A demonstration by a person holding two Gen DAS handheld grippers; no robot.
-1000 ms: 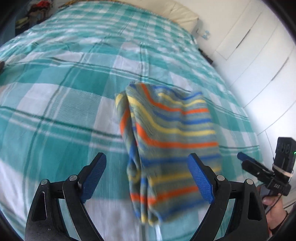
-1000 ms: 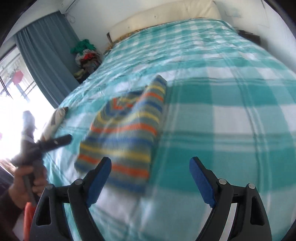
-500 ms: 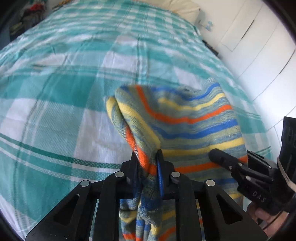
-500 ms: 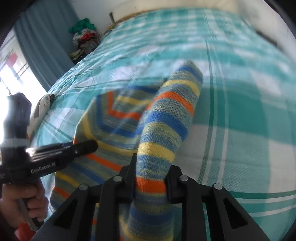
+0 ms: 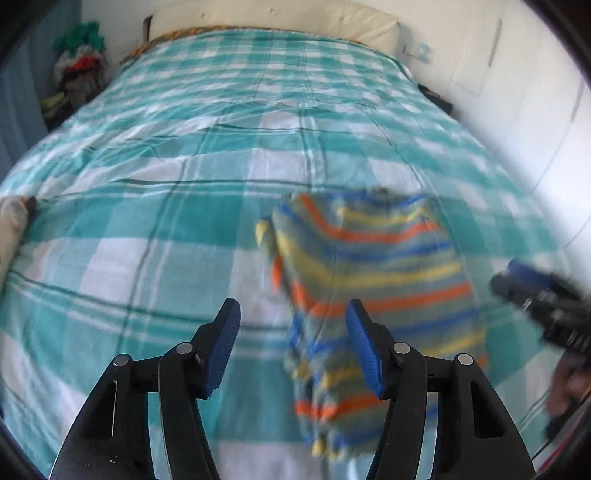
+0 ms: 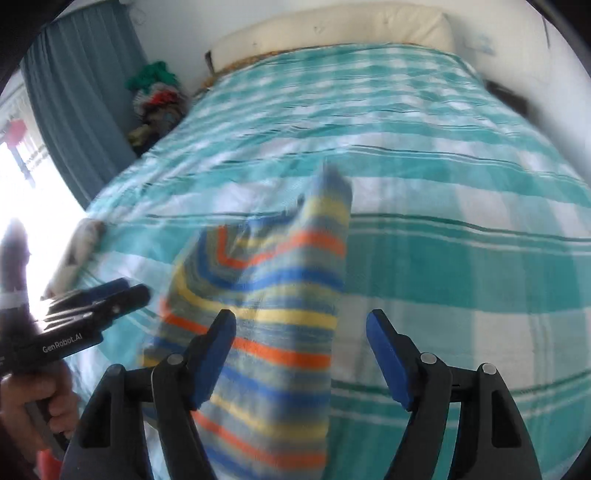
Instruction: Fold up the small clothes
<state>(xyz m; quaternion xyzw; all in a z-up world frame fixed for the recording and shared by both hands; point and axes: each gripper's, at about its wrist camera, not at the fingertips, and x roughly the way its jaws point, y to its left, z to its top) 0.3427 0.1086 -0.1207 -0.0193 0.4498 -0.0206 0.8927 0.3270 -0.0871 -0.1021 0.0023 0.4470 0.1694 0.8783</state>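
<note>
A striped knit garment [image 5: 373, 280] lies folded on the bed's green-and-white checked cover [image 5: 155, 221], toward the cover's right side in the left wrist view, well short of the cream pillow [image 5: 280, 18] at the head. The left gripper [image 5: 291, 343] hangs just above the garment's near left edge and the right gripper [image 6: 301, 350] above its near right edge; both sets of jaws have just been opening and now stand wide, nothing pressed between them, though cloth lies under each gap. A heap of clothes [image 6: 155, 99] sits off the bed's far left corner beside a grey-blue curtain [image 6: 81, 96]. The risk from here is likely a blue pad [image 5: 364, 347] snagging the soft knit as the hands pull away, dragging the fold open or skewing its edges.
</note>
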